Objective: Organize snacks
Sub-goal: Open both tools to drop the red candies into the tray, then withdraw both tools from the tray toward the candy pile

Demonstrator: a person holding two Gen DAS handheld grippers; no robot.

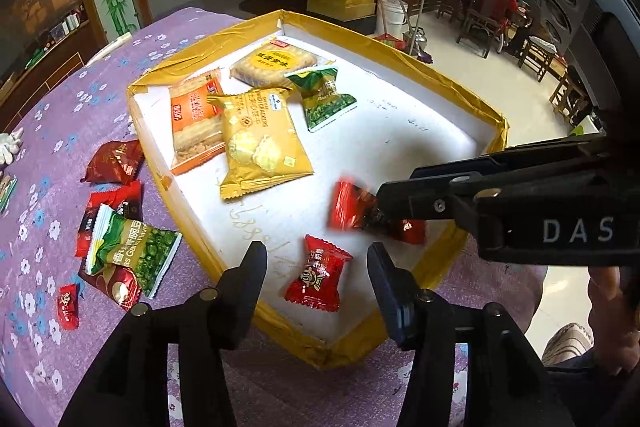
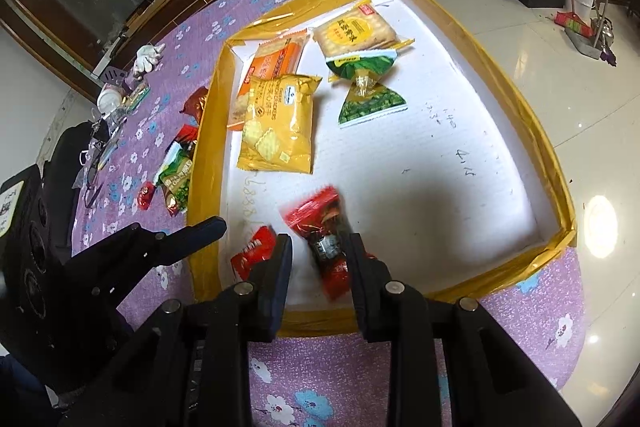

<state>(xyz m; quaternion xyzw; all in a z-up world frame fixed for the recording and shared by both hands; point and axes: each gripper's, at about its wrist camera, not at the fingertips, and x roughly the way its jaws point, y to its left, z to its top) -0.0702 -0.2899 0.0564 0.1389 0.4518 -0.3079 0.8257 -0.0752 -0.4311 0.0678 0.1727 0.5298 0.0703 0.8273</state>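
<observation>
Black fingers of the left gripper (image 1: pixel 316 263) stand parted and empty over the near edge of a shallow yellow-rimmed tray (image 1: pixel 496 119), a small red candy (image 1: pixel 318 277) lying loose on the tray floor between them. Just beside it, toward the tray's near right corner, the right gripper (image 2: pixel 316 255) has a dark red snack packet (image 2: pixel 320 227) between its fingers, the wrapper blurred; whether the pads are pressing on it or have just let go cannot be told.

At the tray's far left corner four packets already lie together: an orange biscuit pack (image 1: pixel 196 119), a yellow cracker pack (image 1: pixel 260 143), a round-biscuit pack (image 1: pixel 276 63) and a green pea packet (image 1: pixel 324 95).

Outside the tray's left rim, on the purple flowered cloth (image 1: pixel 48 227) of the counter, several snacks wait: a second green pea packet (image 1: pixel 136 251), some dark red packets (image 1: pixel 114 161) and one small red candy (image 1: pixel 68 301).

By this count the sorting looks a little past halfway, with six snacks inside the tray and the cluster to its left yet to be brought in.
</observation>
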